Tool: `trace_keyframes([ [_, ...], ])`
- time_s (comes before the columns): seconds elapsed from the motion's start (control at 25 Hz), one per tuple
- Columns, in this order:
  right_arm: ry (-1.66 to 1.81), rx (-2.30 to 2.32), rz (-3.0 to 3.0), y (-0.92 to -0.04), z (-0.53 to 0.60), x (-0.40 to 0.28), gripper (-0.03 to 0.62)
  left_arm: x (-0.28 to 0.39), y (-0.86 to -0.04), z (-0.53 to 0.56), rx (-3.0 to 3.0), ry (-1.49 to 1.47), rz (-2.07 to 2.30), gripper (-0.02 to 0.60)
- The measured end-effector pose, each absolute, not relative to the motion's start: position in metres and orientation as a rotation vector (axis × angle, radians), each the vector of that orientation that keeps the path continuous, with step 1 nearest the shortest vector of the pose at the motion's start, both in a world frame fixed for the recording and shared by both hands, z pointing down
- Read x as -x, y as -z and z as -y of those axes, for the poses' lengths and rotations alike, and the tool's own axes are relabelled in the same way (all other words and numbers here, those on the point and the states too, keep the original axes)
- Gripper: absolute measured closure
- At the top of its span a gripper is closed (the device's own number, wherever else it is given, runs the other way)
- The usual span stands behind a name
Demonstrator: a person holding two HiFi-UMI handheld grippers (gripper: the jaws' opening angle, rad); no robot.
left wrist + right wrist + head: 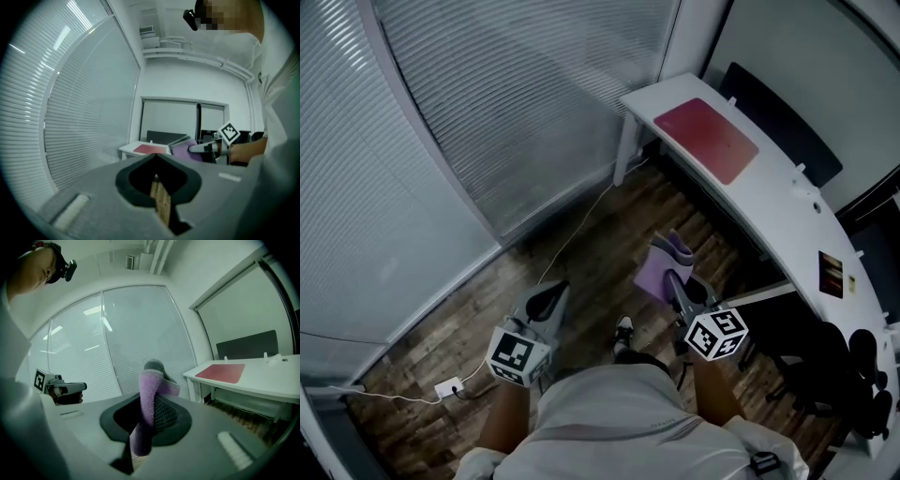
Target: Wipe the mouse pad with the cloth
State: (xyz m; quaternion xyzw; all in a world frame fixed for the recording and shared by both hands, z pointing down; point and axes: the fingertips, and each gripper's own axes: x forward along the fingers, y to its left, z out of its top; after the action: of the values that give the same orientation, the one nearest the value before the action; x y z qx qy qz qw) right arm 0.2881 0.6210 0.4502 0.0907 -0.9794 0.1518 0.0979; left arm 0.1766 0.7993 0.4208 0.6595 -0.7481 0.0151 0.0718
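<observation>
Head view: I am looking steeply down on a wooden floor [581,248], with both grippers held low in front of the person and well short of the white desk [787,202].
Mouse pad [706,139]: red and rectangular. It lies flat on the desk top, toward the end of the desk by the glass wall.
Cloth [662,266]: purple, off the desk, held over the floor in front of it and well apart from the mouse pad.
Right gripper [673,279]: its jaws are clamped on the cloth. In the right gripper view a folded purple strip stands up between the pads (a grey part shows at its top), and the jaws point toward the desk.
Left gripper [549,298]: I read its jaws as closed together and empty, with only a thin slit of floor showing between the pads in the left gripper view. It sits farther from the desk than the right gripper.
Power strip [447,386]: white, on the floor well away from the desk. A pale cable runs from it toward the desk leg.
Blinds [534,84]: closed slats on the glass wall beside the desk's end.
Dark panel [783,127]: upright along the desk's far edge.
</observation>
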Motion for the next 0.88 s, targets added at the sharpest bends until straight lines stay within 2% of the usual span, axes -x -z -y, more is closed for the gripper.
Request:
trace_keyframes([
  [0.36, -0.504, -0.218, 2.903, -0.448, -0.489, -0.236, 0.549, -0.136, -0.411, -0.665, -1.972, -0.061, 2.237, 0.581],
  [0.64, -0.581, -0.268, 2.891, -0.455, -0.374, -0.228, 0.549, -0.123, -0.401, -0.555, -1.972, -0.198, 2.324, 0.581],
  [0.88, -0.657, -0.307, 2.865, -0.474, -0.318, -0.221, 0.548, -0.113, -0.413, -0.481, -2.025, -0.194, 2.226, 0.581],
])
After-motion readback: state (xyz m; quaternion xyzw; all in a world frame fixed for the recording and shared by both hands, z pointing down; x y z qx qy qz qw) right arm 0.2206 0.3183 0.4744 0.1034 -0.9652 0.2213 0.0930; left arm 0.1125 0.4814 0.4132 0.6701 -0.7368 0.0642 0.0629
